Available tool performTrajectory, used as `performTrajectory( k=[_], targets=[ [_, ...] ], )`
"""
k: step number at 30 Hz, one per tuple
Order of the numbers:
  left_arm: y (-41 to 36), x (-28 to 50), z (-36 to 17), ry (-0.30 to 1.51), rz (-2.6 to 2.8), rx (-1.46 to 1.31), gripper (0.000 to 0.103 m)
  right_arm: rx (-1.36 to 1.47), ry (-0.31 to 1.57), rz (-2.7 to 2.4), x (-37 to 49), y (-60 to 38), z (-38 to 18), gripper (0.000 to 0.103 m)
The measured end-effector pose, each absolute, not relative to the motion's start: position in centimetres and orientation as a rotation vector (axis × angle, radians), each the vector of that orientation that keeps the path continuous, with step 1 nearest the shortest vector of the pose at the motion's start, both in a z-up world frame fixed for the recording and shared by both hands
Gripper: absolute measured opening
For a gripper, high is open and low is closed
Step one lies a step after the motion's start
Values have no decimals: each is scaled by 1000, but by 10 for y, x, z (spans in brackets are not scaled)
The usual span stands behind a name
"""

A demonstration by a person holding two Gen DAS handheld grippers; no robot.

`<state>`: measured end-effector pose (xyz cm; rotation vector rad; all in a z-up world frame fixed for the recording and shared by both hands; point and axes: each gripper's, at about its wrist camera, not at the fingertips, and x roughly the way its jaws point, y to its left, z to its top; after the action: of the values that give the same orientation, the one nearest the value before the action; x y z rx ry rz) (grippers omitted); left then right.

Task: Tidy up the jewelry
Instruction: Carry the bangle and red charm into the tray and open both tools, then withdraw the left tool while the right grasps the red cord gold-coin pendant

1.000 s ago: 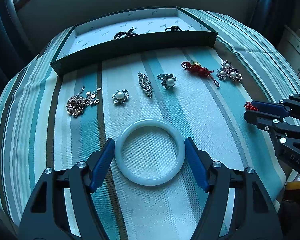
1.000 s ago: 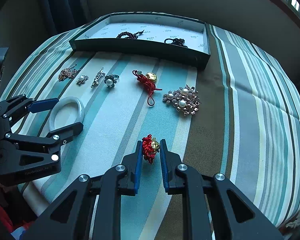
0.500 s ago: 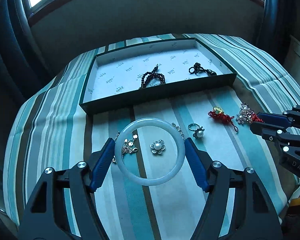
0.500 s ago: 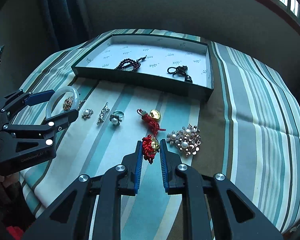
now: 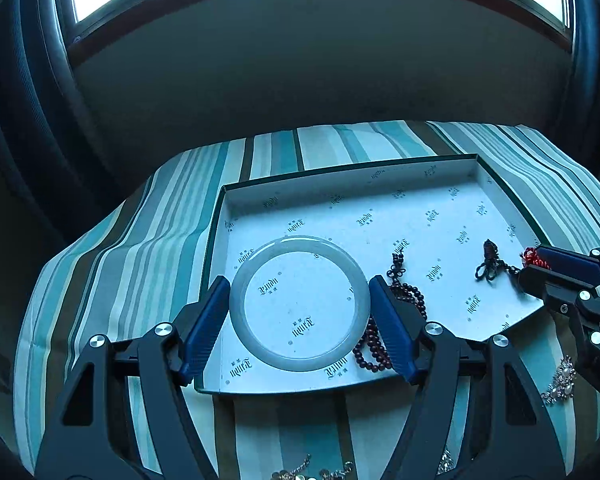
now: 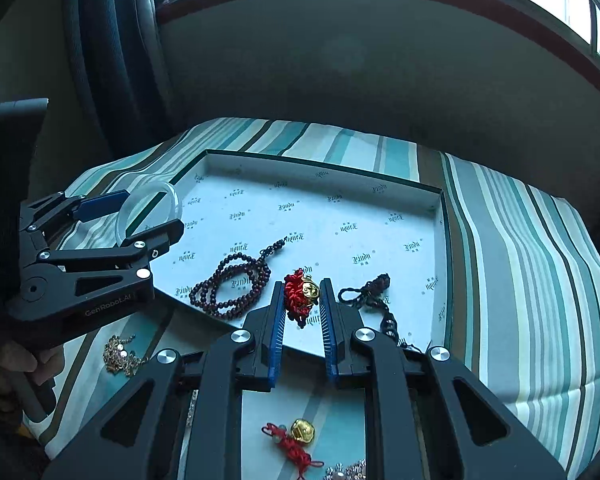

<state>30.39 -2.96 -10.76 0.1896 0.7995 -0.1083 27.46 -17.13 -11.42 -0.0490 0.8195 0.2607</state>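
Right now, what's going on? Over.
Left hand-held gripper holds bangle over box. Right hand-held gripper holds red charm. Beads lie below.

beads (image 6: 232,286) in tray (image 6: 340,170), chain (image 6: 120,354) outside

left hand-held gripper (image 5: 299,312) | black frame | blue ribbed pads (image 5: 206,322) | silver screws | "GenRobot.AI" marking

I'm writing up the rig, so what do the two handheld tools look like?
Both match: the left tool and right tool have matte black angular linkage arms with triangular cutouts, silver round pivot bolts, and ribbed blue pads. The left body carries white GenRobot.AI lettering.
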Motion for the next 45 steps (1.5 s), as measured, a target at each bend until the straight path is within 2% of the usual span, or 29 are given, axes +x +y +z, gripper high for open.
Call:
performTrajectory(
  k=[11,31,33,35,45],
  targets=[
    [-19,335,-166,910,-101,216,71,-64,916,265,313,-161,-162,17],
    [-16,332,-169,924,-143,193,72,-83,958,263,307,-167,-178,20],
    [-17,333,-169,921,-130,211,77,-77,959,258,308,-168,-178,28],
    [-17,332,-169,919,-134,210,78,-60,955,255,309,-170,-177,45],
    [-12,312,-143,883,-116,196,78,-90,890,238,280,-176,-144,45]
  ],
)
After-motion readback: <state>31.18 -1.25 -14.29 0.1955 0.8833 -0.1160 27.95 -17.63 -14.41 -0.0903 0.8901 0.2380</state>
